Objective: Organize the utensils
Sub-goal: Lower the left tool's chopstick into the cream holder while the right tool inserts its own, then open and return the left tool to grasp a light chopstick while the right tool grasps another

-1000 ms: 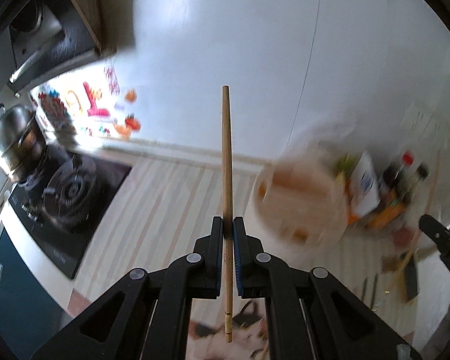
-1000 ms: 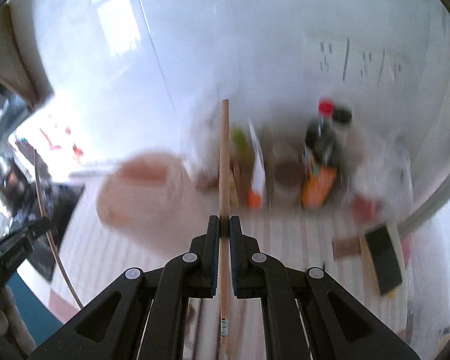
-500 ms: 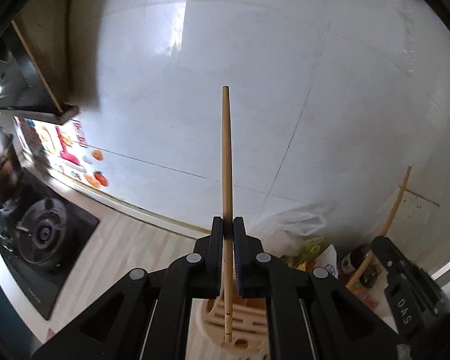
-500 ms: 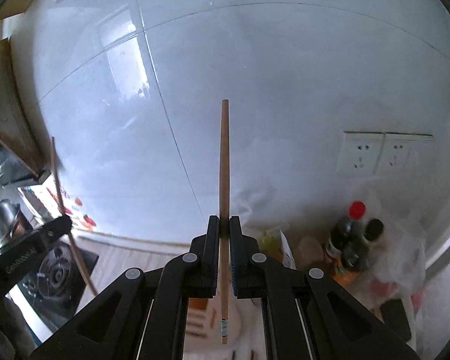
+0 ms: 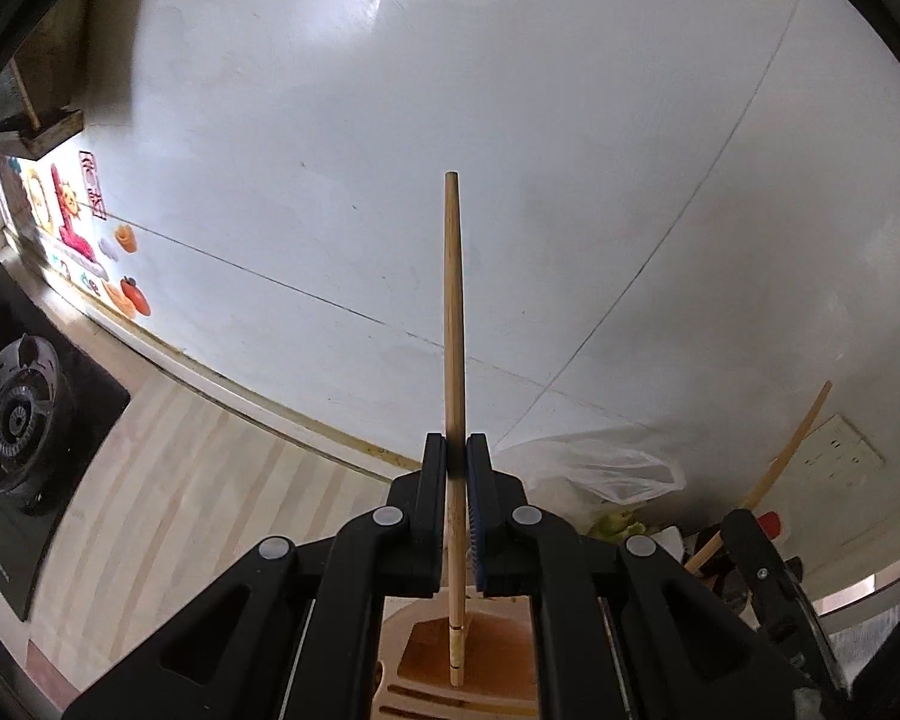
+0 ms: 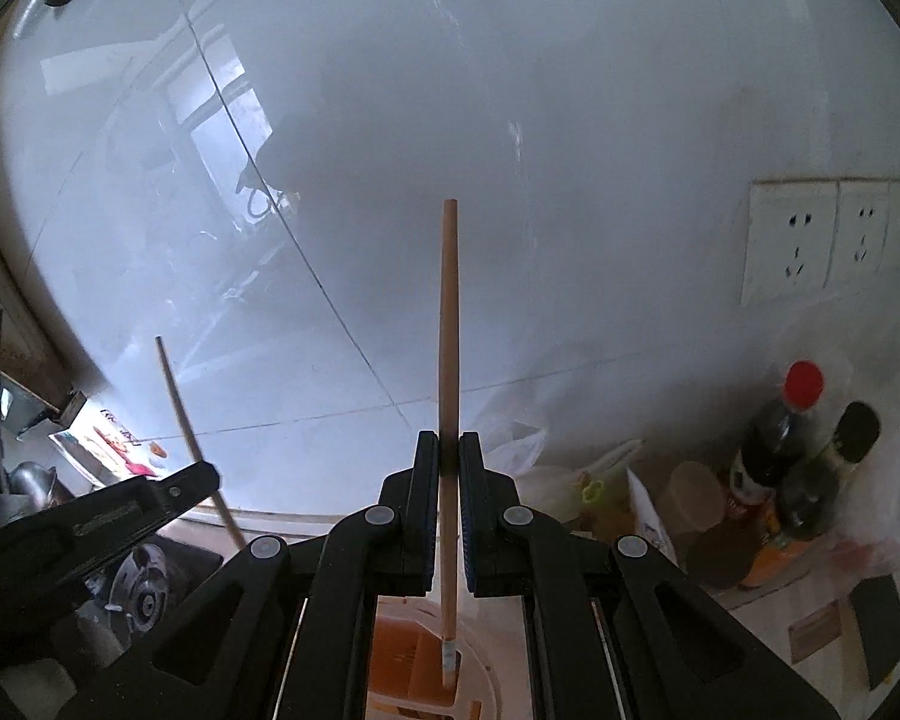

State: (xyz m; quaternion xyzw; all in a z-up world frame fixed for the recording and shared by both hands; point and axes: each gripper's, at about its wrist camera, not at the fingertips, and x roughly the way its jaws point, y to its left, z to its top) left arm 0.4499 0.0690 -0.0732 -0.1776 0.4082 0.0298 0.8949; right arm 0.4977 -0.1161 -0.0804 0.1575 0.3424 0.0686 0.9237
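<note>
My left gripper [image 5: 455, 450] is shut on a wooden chopstick [image 5: 453, 312] that stands up against the white tiled wall. Its lower end hangs over a beige slotted utensil holder [image 5: 480, 654] just under the jaws. My right gripper [image 6: 448, 447] is shut on a second wooden chopstick [image 6: 449, 324], whose lower end also hangs over the holder [image 6: 402, 648]. In the right wrist view the left gripper [image 6: 210, 471] shows at the lower left with its chopstick [image 6: 180, 402]. At the lower right of the left wrist view the other chopstick [image 5: 774, 468] pokes up.
A gas hob [image 5: 18, 420] lies at the left on the striped wooden counter [image 5: 198, 480]. Sauce bottles [image 6: 774, 438], a plastic bag [image 5: 594, 468] and packets crowd the right against the wall. Wall sockets [image 6: 822, 240] sit above them.
Both grippers have swung toward the wall with their chopsticks still held, and the utensil holder has slid from ahead to directly under the jaws. The hob has shifted left.
</note>
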